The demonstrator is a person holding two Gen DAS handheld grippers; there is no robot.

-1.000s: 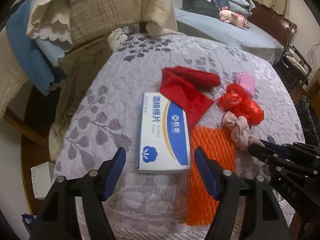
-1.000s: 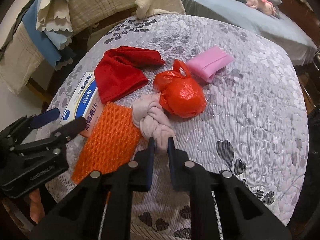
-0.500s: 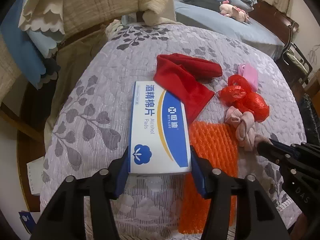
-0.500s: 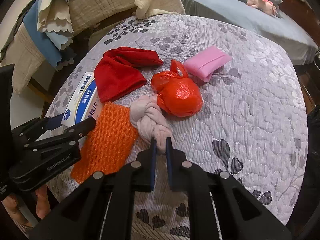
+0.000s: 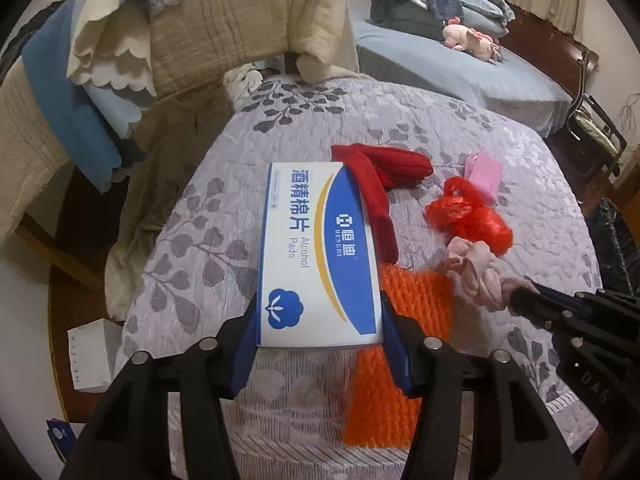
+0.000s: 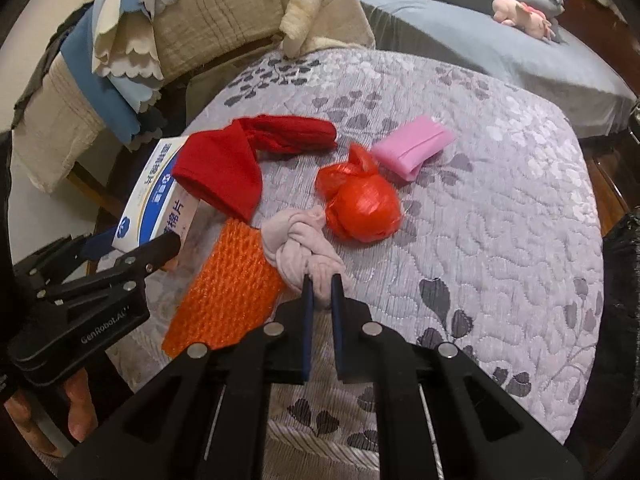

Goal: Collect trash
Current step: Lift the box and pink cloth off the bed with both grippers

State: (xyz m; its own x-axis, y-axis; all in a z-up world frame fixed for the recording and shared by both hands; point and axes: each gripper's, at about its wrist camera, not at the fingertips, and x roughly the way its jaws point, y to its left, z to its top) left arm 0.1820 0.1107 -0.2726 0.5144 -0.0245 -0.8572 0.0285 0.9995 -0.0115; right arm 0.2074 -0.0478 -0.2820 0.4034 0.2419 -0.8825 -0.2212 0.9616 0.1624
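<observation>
A bedroom lay behind, with a grey bed and draped blankets, and the work went on over a round surface (image 5: 280, 184) under a lilac leaf-print quilt. The left gripper (image 5: 318, 344) held the near end of the alcohol pad box (image 5: 316, 252) between its jaws, set about half wide on the box's long sides. The right gripper (image 6: 320, 288) had its jaws nearly together on the near end of the knotted pink cloth (image 6: 304, 244).

The box seemed the likelier trouble: gripped only at one short end, it could pivot or slip from the pads if swung quickly. The red cloth (image 5: 376, 184) touched or overlapped the box's far right corner and might be dragged along. The pink cloth was pinched by little material, so it could pull free.

Just right of the box lay the orange foam net (image 5: 400, 344), with the red plastic bag (image 6: 360, 204) and pink packet (image 6: 412, 148) further right.
</observation>
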